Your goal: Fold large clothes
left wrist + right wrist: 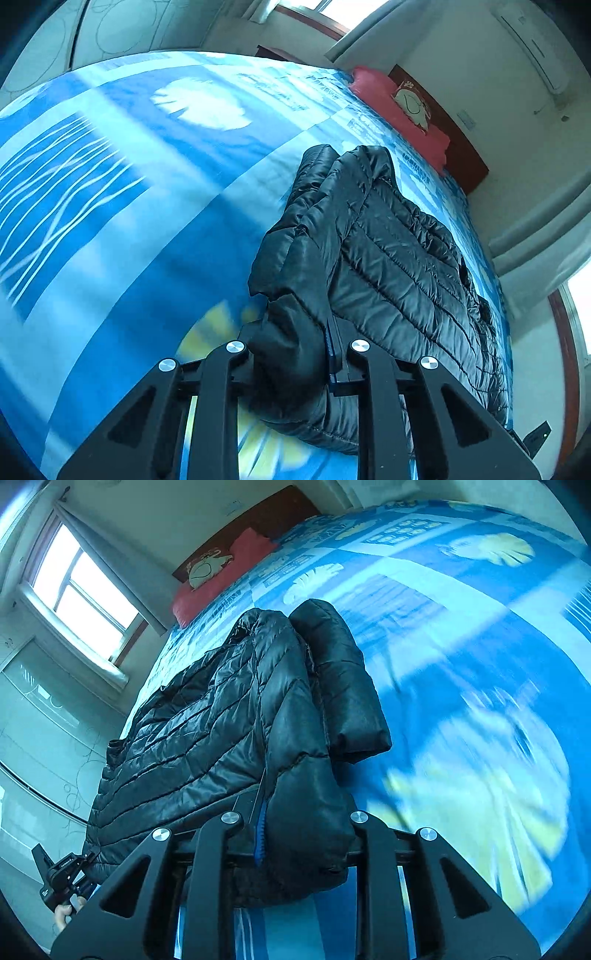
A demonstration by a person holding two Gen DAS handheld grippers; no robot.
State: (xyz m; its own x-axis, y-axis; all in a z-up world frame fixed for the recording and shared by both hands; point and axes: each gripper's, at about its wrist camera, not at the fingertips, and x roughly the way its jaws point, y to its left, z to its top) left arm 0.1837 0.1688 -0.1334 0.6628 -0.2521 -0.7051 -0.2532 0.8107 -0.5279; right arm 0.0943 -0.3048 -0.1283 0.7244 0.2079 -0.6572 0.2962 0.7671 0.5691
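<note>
A black quilted puffer jacket [388, 251] lies on the blue patterned bedspread [147, 206]. It also shows in the right wrist view [207, 723]. My left gripper [295, 350] is shut on one bunched corner of the jacket's edge. My right gripper [295, 834] is shut on the other corner, by its blue zipper [261, 834]. A sleeve [343, 679] hangs folded beside the body. The fingertips of both grippers are hidden by fabric. The left gripper [62, 878] shows at the lower left of the right wrist view.
A red pillow [399, 107] lies at the head of the bed against a dark wooden headboard [461, 147]. A window [85, 590] and wardrobe doors [37, 738] stand beside the bed. Open bedspread [480, 701] stretches away from the jacket.
</note>
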